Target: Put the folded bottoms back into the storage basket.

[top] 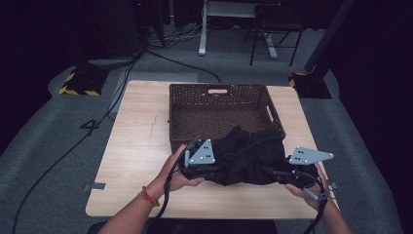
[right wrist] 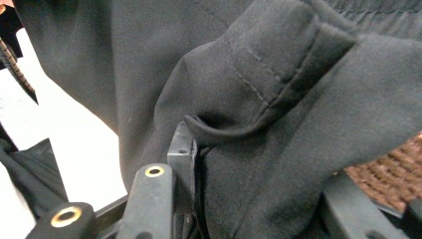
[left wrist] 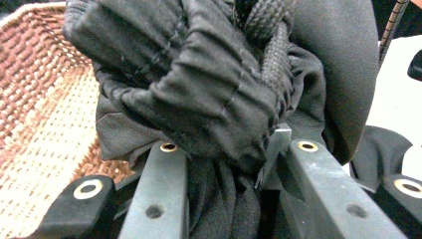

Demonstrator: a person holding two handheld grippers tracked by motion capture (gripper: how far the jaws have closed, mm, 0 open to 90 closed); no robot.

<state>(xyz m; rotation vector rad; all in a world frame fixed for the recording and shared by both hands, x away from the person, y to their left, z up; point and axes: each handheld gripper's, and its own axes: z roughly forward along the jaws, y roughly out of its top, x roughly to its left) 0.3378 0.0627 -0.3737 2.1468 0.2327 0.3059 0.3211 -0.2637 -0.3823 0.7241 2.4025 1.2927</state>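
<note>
A black garment (top: pixel 246 156) with a gathered waistband and a braided drawstring (left wrist: pixel 271 45) hangs between my two grippers, draped over the near rim of a brown wicker basket (top: pixel 195 109). On the garment's left end my left gripper (top: pixel 200 163) is shut, bunched waistband fabric (left wrist: pixel 209 99) pinched between its jaws. My right gripper (top: pixel 298 171) is shut on the right end, where a folded hem (right wrist: pixel 278 74) sits pressed between its jaws. Both hands hold the cloth a little above the table.
The basket stands on a light wooden table (top: pixel 136 146), at its far middle. A black cable (top: pixel 63 151) trails over the grey floor to the left. Desk legs and a chair (top: pixel 272 29) stand beyond the table.
</note>
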